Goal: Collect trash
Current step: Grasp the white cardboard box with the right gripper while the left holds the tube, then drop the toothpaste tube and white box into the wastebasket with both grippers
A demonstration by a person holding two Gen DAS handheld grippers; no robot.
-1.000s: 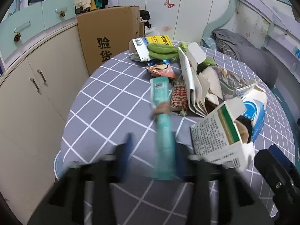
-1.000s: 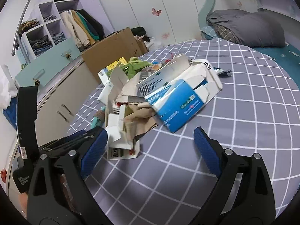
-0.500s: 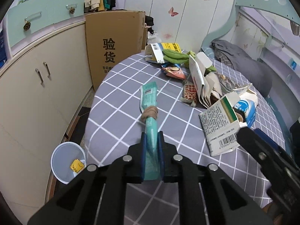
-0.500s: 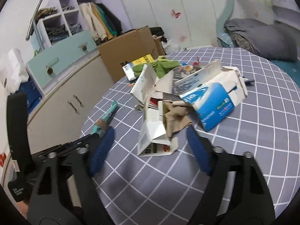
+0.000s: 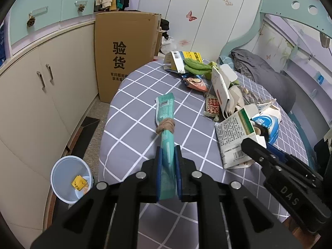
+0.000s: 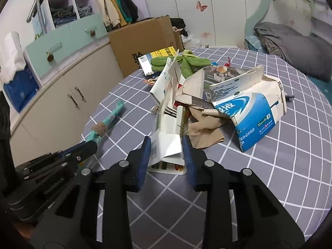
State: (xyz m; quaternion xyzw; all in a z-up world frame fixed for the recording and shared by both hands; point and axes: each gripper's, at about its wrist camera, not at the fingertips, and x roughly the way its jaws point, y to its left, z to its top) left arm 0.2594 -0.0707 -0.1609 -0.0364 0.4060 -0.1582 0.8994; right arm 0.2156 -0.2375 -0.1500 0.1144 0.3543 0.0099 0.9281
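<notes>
My left gripper (image 5: 167,155) is shut on the near end of a long teal wrapper (image 5: 166,122) with a brown band around its middle; it also shows in the right wrist view (image 6: 103,124). My right gripper (image 6: 166,145) has closed on a white carton (image 6: 169,143) at the near edge of the trash pile; the same carton shows in the left wrist view (image 5: 234,139). A blue and white box (image 6: 251,114) lies right of it. A light blue bin (image 5: 70,180) with a yellow scrap stands on the floor to the left.
The round table (image 5: 134,112) has a grey checked cloth. Green cloth (image 5: 197,67), snack wrappers (image 5: 194,83) and opened cartons (image 5: 223,91) lie across its far side. A cardboard box (image 5: 124,51) and cream cabinets (image 5: 45,95) stand to the left. A bed (image 6: 290,45) is behind.
My left gripper closed on the teal wrapper and lifted its near end. My right gripper moved in to the white carton and closed around it.
</notes>
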